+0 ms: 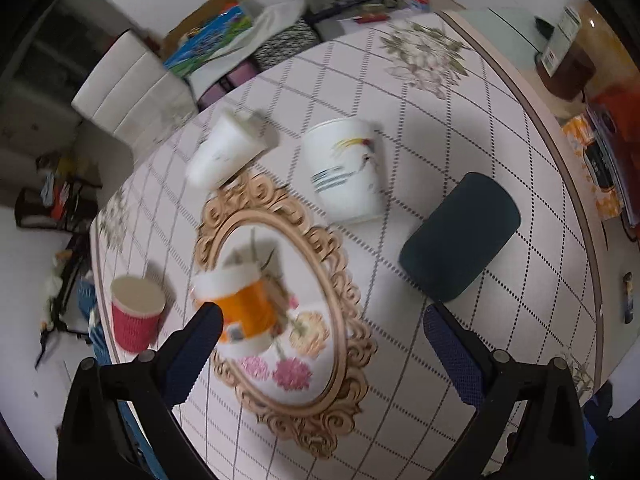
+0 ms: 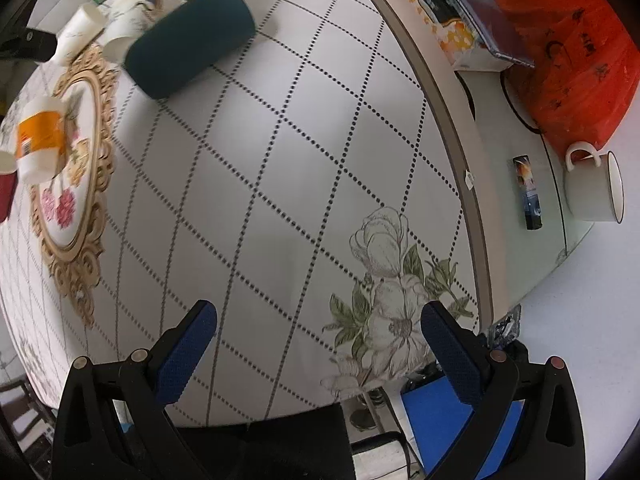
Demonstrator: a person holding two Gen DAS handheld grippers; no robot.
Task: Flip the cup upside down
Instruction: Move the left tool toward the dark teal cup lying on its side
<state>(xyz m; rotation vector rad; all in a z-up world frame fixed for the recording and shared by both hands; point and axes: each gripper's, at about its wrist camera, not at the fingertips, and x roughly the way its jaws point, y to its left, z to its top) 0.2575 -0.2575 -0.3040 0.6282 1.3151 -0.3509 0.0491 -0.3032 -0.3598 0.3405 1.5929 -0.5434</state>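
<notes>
An orange-and-white cup (image 1: 239,311) stands on the oval gold-framed tray (image 1: 320,420), just ahead of my left gripper's left finger; it also shows in the right wrist view (image 2: 38,142). A red paper cup (image 1: 136,312) stands open side up at the table's left edge. A plain white cup (image 1: 224,148) and a white cup with a bird print (image 1: 346,170) stand beyond the tray. My left gripper (image 1: 322,332) is open and empty above the tray. My right gripper (image 2: 318,328) is open and empty over the tablecloth.
A dark teal cylinder (image 1: 460,236) lies on its side right of the tray, also in the right wrist view (image 2: 190,34). A white enamel mug (image 2: 594,186), a lighter (image 2: 528,192), a red bag (image 2: 576,60) and boxes sit on the glass side table. A white chair (image 1: 132,96) stands beyond the table.
</notes>
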